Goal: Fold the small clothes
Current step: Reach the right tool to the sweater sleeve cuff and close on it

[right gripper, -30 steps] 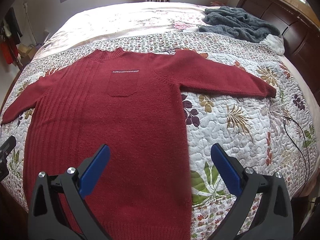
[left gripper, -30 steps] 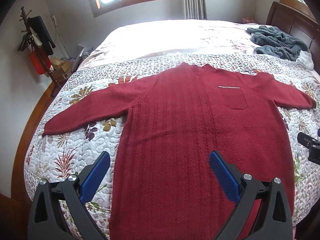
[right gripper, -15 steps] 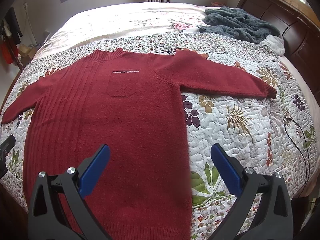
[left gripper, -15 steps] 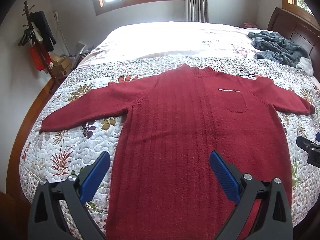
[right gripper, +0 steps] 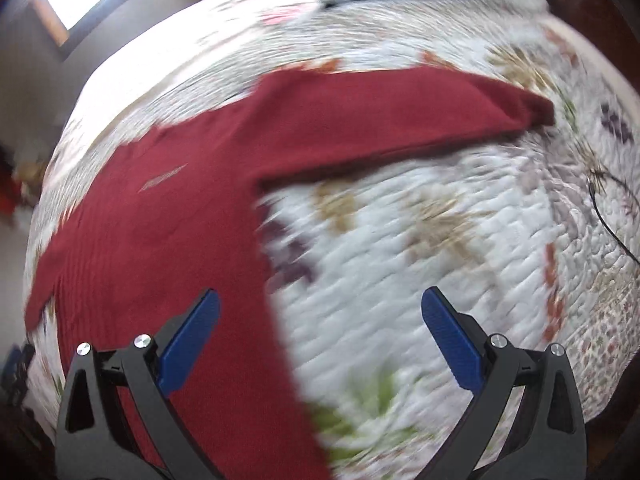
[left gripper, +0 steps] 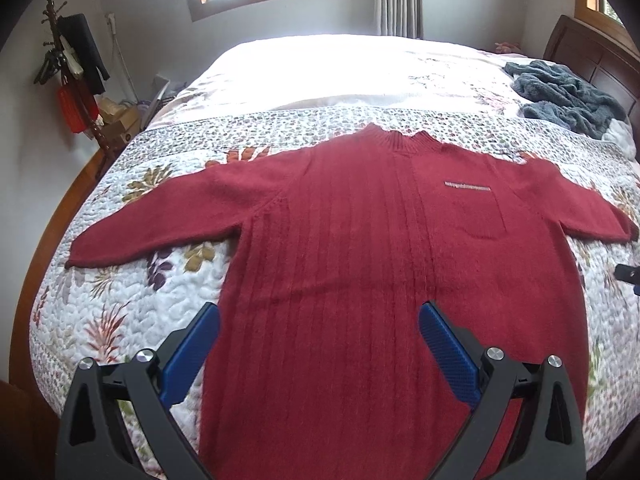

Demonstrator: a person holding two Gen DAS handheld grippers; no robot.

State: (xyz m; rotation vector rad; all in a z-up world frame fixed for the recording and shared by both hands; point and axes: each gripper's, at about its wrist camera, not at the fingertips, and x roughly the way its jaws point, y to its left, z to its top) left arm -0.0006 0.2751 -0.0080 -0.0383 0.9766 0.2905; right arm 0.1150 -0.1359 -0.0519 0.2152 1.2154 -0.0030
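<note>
Both grippers wide open over the bed, nothing grabbed

The left gripper (left gripper: pixel 318 314) has its blue pads spread wide, hovering above the lower body of the dark red knit sweater (left gripper: pixel 360 248), which lies flat and face up with sleeves out on the white floral quilt (left gripper: pixel 120 280) toward the near edge. The right gripper (right gripper: pixel 320 300) is just as wide, tilted, over the sweater's side edge by its right sleeve; that view is blurry. A grey fleece blanket (left gripper: pixel 564 96) sits bunched at the far corner.
</note>
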